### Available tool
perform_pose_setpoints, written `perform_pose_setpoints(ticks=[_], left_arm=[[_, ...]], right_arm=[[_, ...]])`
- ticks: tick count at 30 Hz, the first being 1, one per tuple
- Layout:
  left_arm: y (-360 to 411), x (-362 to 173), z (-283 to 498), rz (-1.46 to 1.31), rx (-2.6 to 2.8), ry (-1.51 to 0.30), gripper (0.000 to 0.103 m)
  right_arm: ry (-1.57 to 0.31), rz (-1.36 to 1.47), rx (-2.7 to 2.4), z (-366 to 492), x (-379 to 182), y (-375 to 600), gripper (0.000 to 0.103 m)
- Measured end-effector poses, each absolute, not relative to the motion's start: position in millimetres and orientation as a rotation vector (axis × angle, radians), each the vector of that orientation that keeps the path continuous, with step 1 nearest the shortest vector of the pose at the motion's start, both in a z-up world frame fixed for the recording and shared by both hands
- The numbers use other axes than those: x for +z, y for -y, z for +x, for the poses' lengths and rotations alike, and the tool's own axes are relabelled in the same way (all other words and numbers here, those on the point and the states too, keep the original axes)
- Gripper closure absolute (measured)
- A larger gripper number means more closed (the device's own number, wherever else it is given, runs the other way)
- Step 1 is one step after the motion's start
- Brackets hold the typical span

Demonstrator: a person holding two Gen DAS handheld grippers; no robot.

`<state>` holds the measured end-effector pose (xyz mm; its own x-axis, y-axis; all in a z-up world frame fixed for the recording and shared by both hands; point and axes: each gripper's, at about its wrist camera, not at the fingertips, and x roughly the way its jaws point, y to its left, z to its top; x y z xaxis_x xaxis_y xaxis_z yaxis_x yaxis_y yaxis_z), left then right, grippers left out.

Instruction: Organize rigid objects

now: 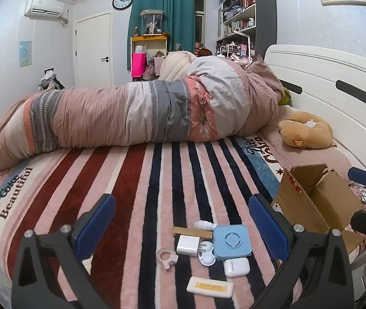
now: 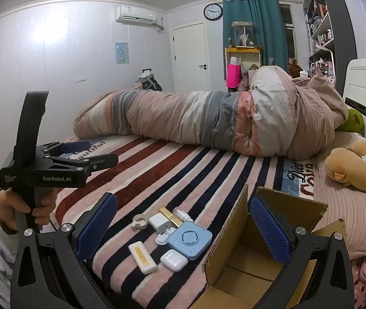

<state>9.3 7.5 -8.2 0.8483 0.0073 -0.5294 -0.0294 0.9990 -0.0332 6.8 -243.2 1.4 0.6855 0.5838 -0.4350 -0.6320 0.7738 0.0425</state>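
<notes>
Down on the striped blanket (image 1: 136, 180), near the bed's front edge, lies a tight cluster of small hard things. At its centre sits a pale blue square speaker (image 1: 231, 240) (image 2: 189, 239). In the left wrist view, a white charger plug (image 1: 186, 245) touches the speaker's 9 o'clock side, a gold bar (image 1: 192, 231) lies at 10 o'clock, and a small white bottle (image 1: 205, 225) sits at 11 o'clock. A white round contact-lens case (image 1: 207, 257) lies at 7 o'clock, a white earbud case (image 1: 236, 267) rests at 6 o'clock just beside the speaker, and a flat white case with a yellow label (image 1: 210, 287) lies farther out at 6 o'clock. A clear tape roll (image 1: 167, 258) sits apart at 8 o'clock.

An open cardboard box (image 1: 312, 200) (image 2: 237, 257) stands at 3 o'clock of the cluster, flaps up; its floor looks bare in the right wrist view.

Both tools hang with their blue pads spread wide, gripping nothing. The left tool (image 1: 181, 222) frames the cluster; the right tool (image 2: 184, 222) has one pad over the blanket and the other over the box. In the right wrist view the person's left hand (image 2: 25, 206) grips the left tool's handle at 9 o'clock.

Beyond, a rolled pink-and-grey duvet (image 1: 136, 113) crosses the bed at 12 o'clock, and a tan plush toy (image 1: 305, 130) lies at 2 o'clock by the white headboard (image 1: 332, 77).
</notes>
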Motion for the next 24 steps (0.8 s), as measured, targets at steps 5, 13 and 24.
perform_pose_setpoints(ticks=[5, 13, 24], left_arm=[[-7.3, -8.1, 9.8, -0.038, 0.019, -0.558, 0.0], [-9.9, -7.6, 8.3, -0.042, 0.011, -0.561, 0.0], [-11.8, -7.7, 1.7, -0.04, -0.001, -0.554, 0.0]], right_arm=[[-0.454, -0.115, 0.69, 7.3, 0.0, 243.4, 0.0], [-0.457, -0.116, 0.7, 7.0, -2.0, 244.3, 0.002], [-0.463, -0.123, 0.704, 4.9, -1.2, 240.7, 0.002]])
